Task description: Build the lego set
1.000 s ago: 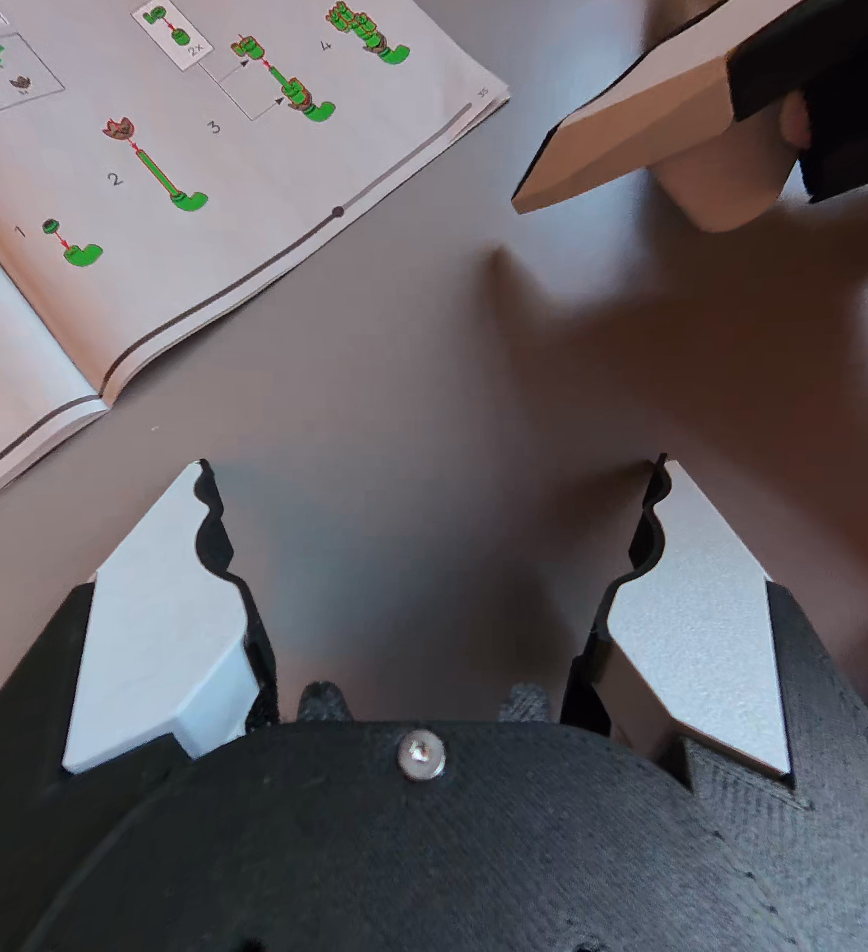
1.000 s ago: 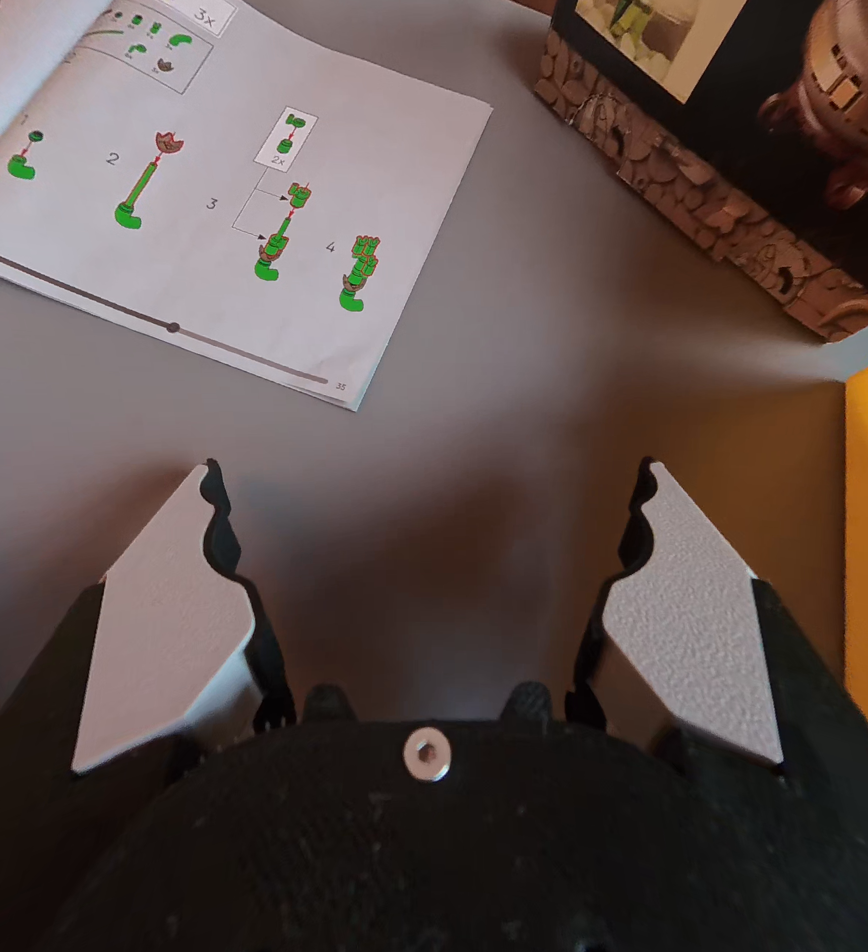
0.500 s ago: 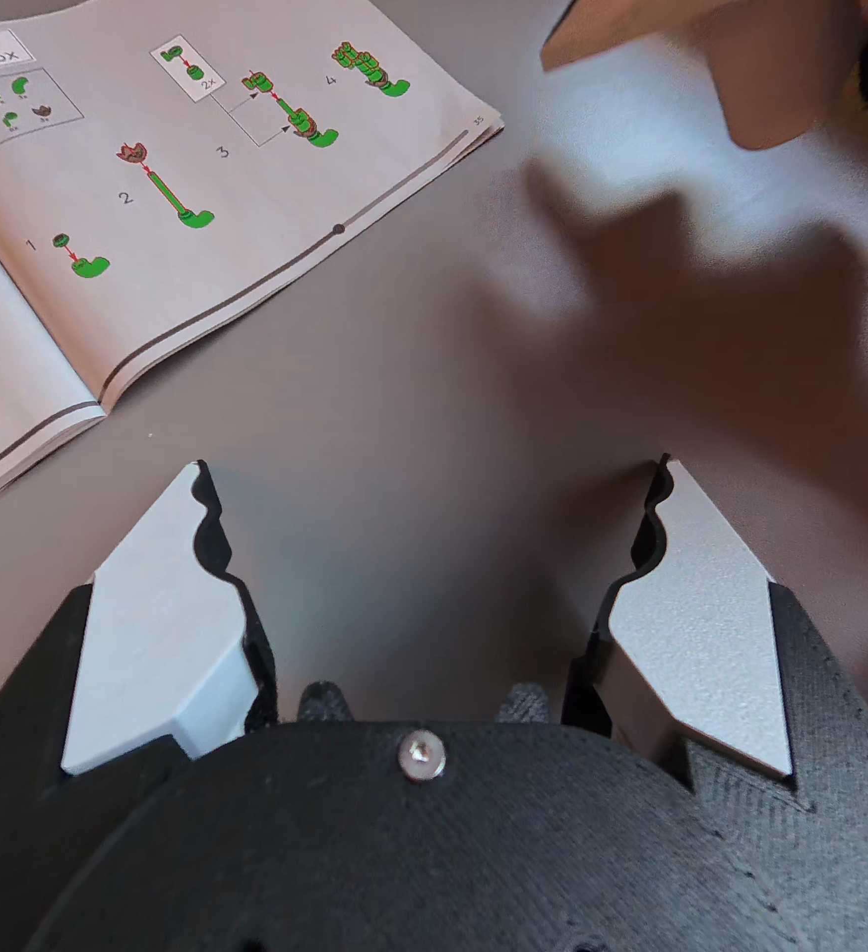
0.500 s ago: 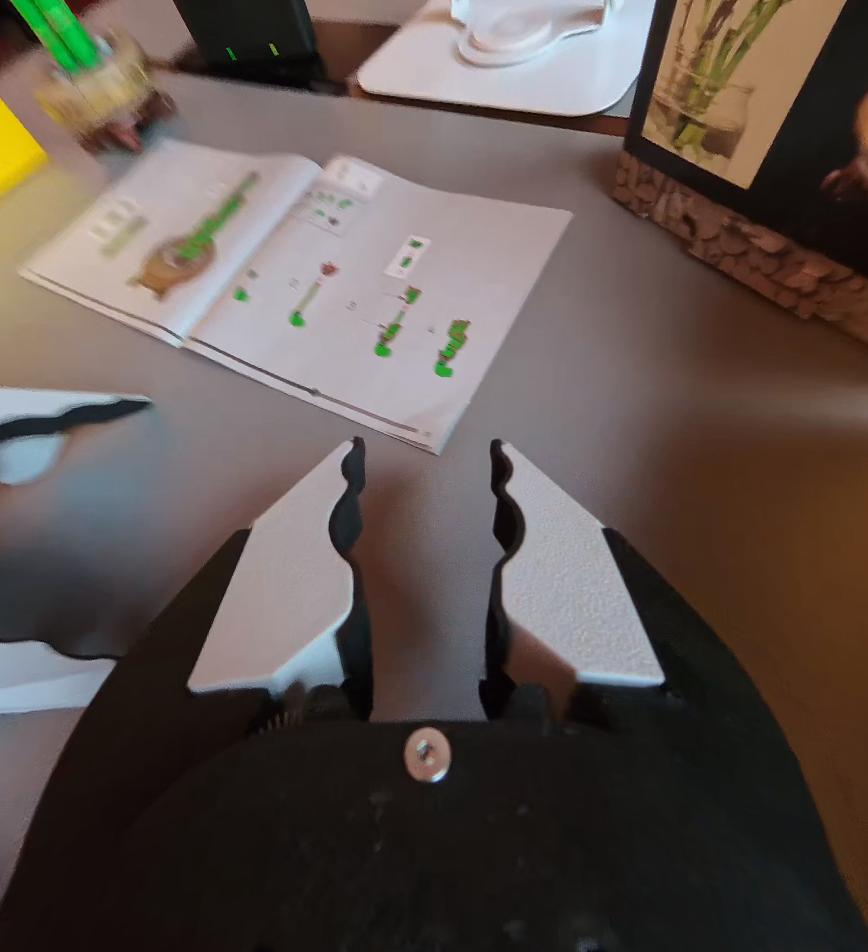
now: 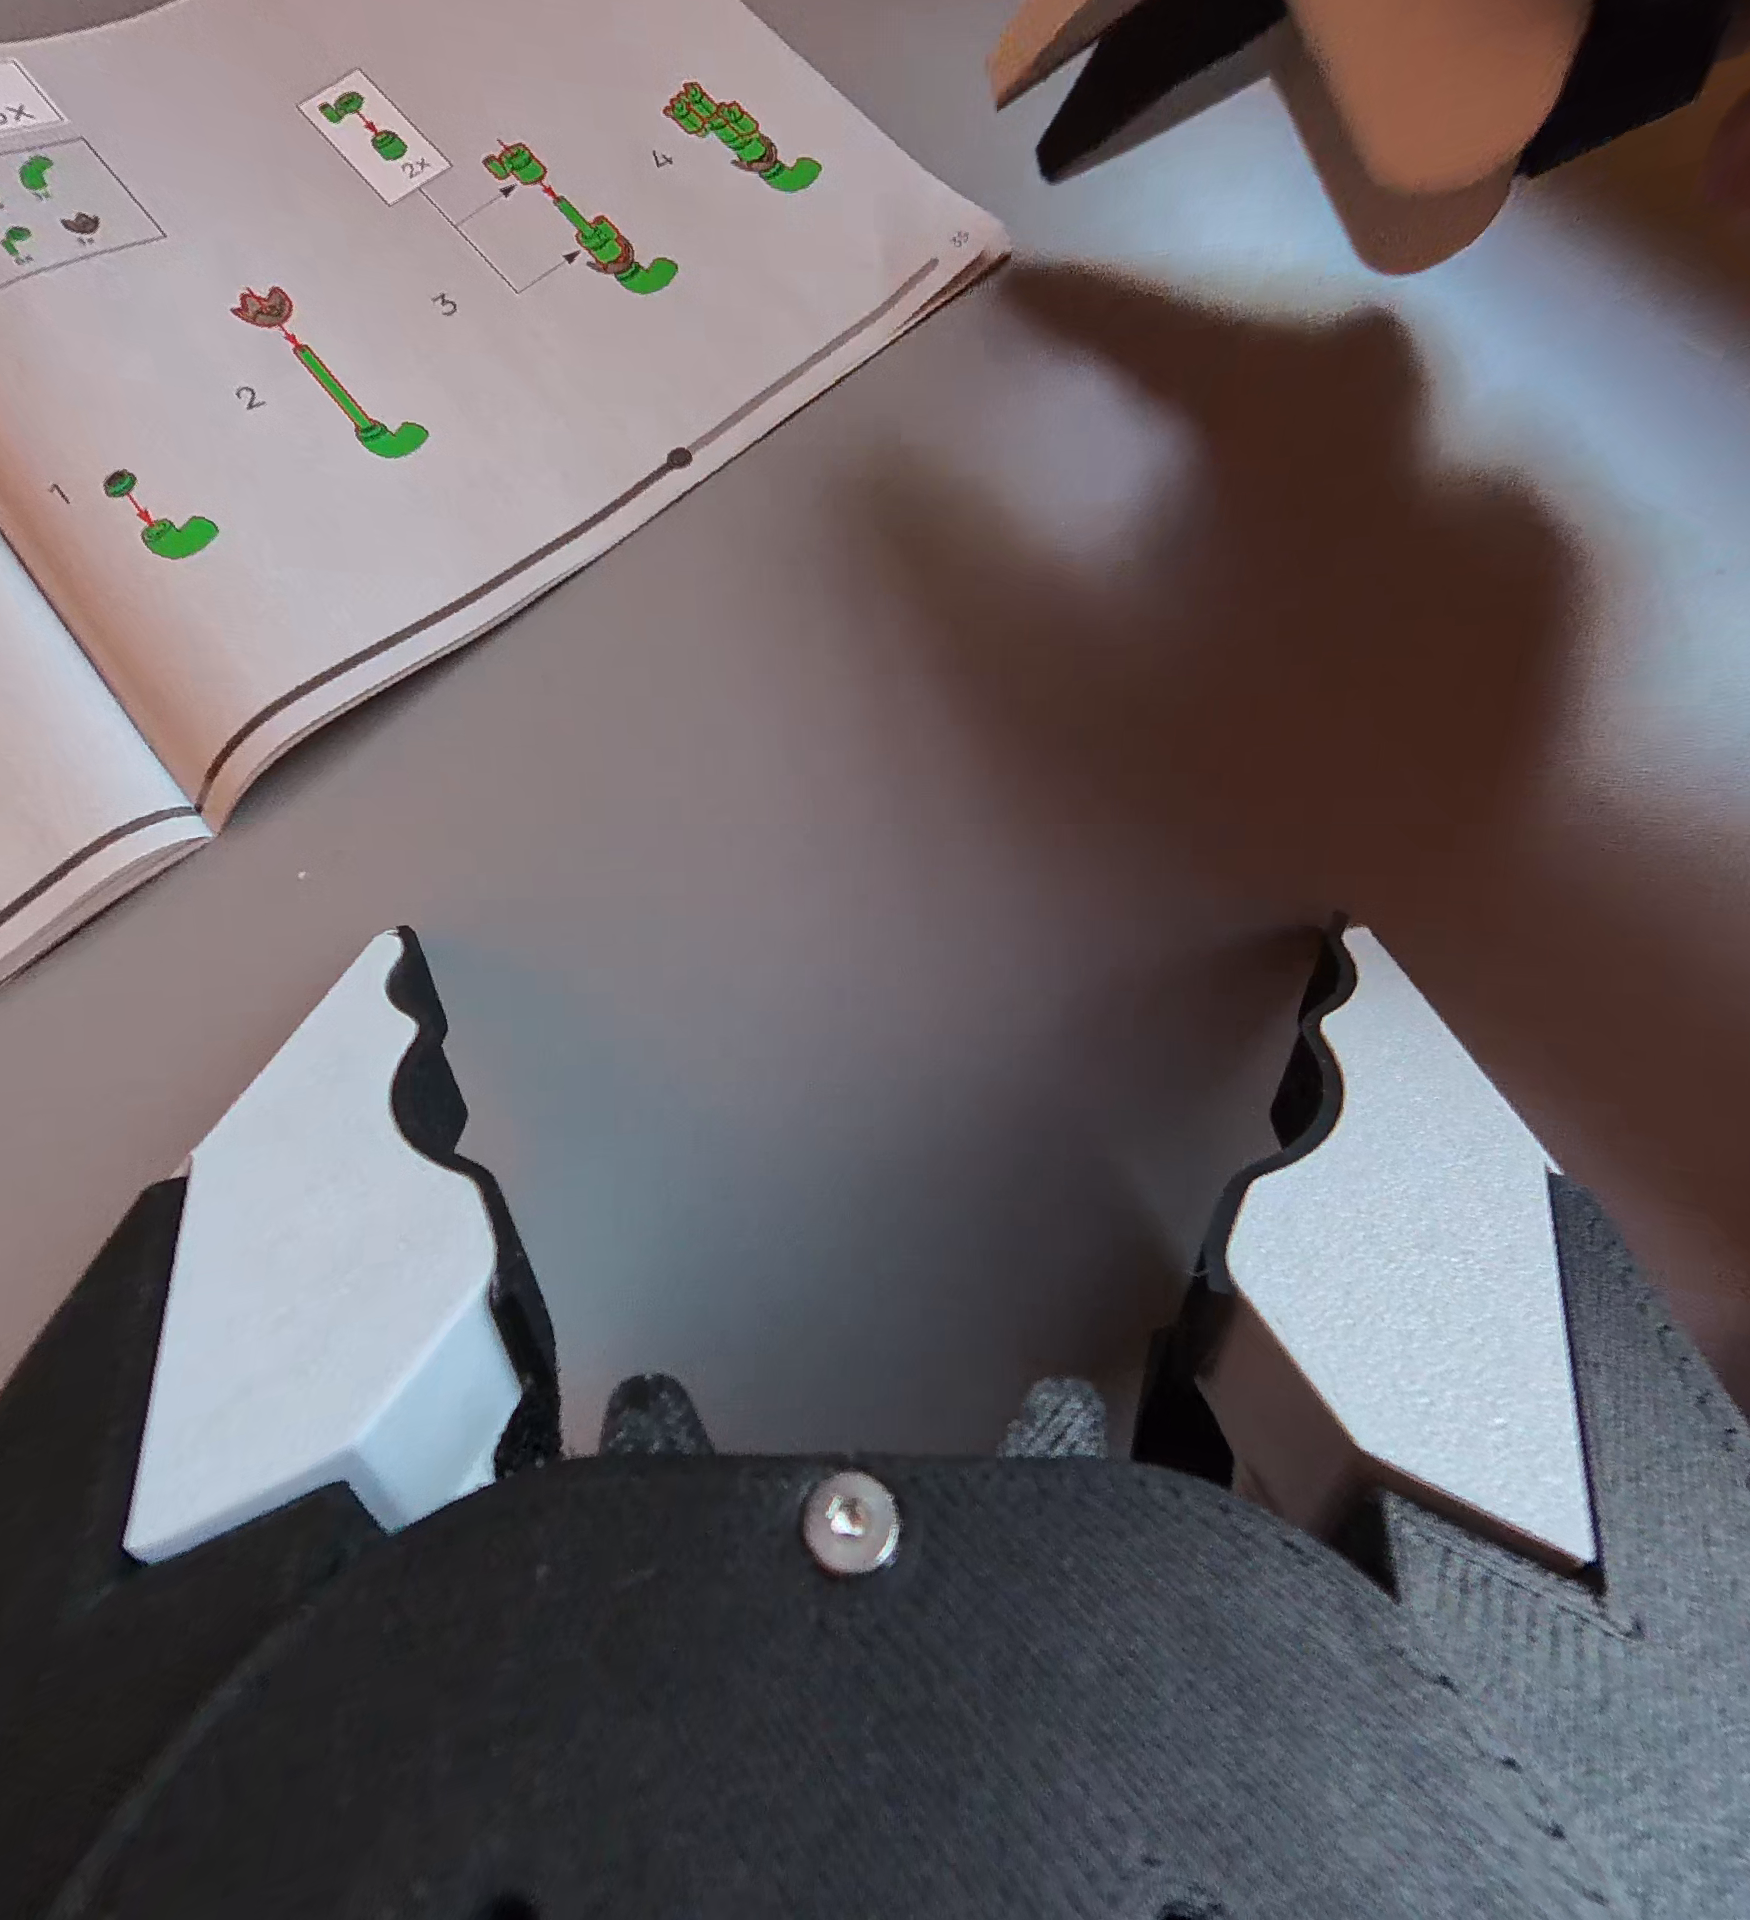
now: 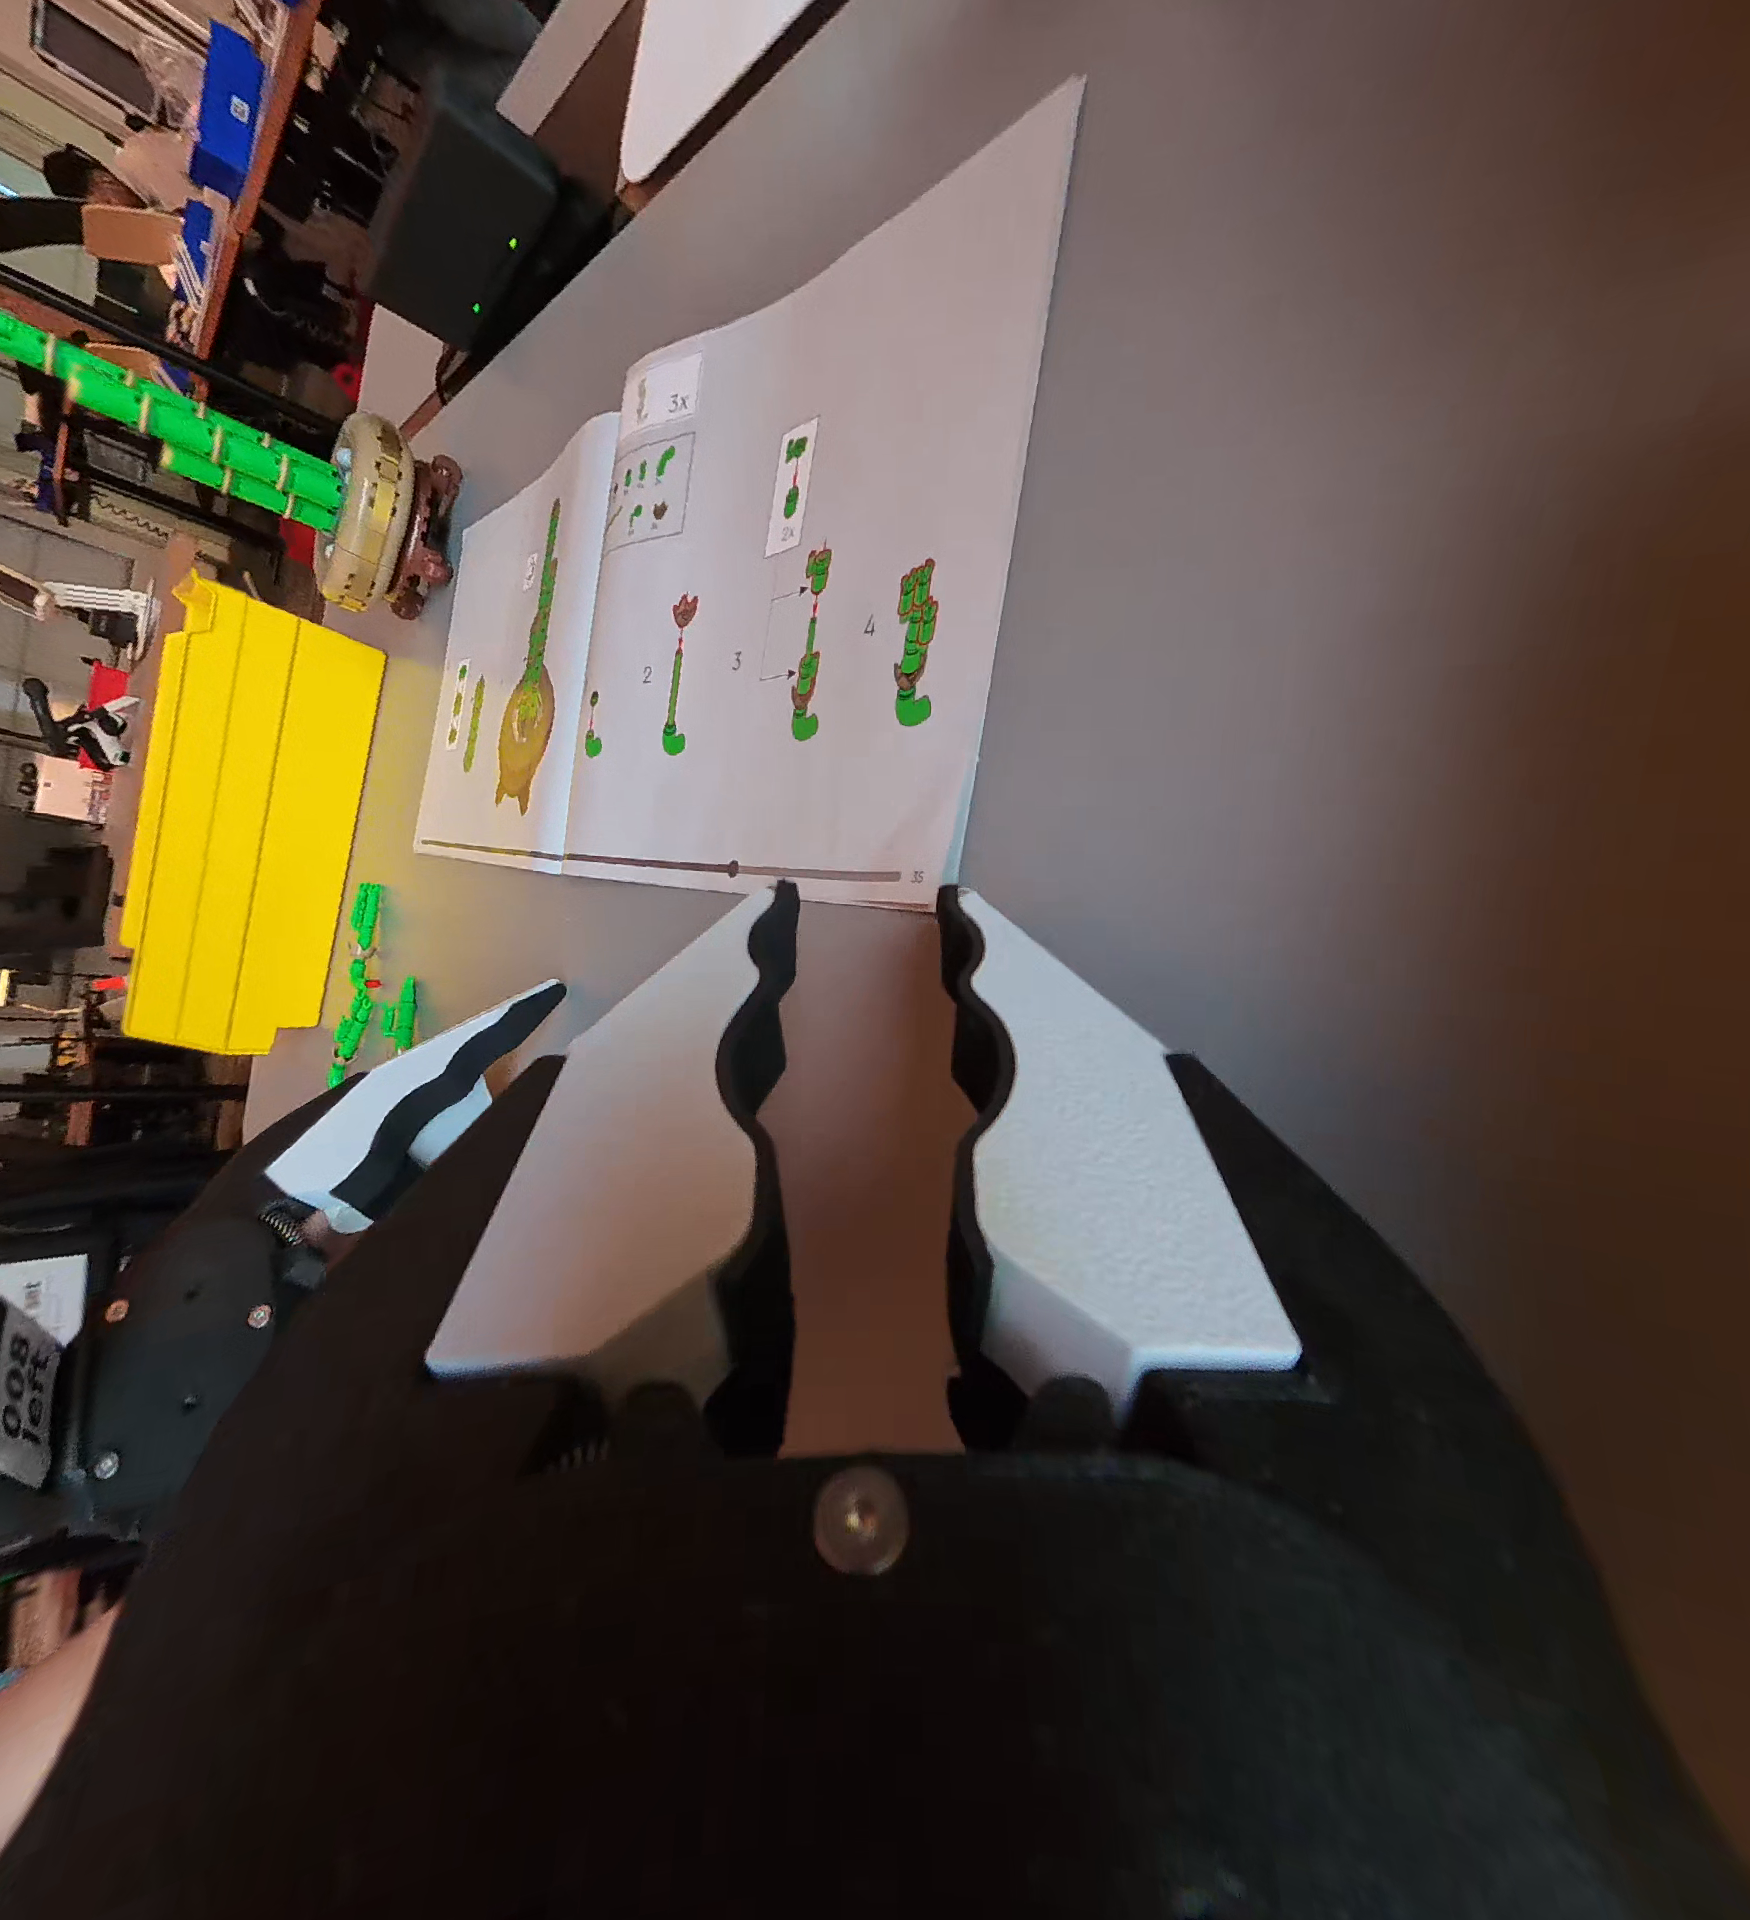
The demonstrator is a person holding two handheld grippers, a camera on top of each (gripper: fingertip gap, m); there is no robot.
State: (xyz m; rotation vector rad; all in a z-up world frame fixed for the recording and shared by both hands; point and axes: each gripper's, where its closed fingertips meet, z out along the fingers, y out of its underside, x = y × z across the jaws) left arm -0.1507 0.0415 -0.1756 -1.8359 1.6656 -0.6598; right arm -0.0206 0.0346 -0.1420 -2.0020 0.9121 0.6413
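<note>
Several green lego pieces (image 6: 372, 997), beyond left gripper (image 6: 497, 1049)

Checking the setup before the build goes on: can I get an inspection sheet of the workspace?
Surface: grey table, bare under the left tool.
Job's things: open booklet; green Lego pieces by the yellow bin; partly built pot with green stalks beyond it.
Clutter: black box at the far edge.
Grippers: left tool open wide, empty; right tool rolled sideways, narrow gap, empty.
Cables: nothing seen.
Surroundings: shelving, blue boxes, blurred.
</note>
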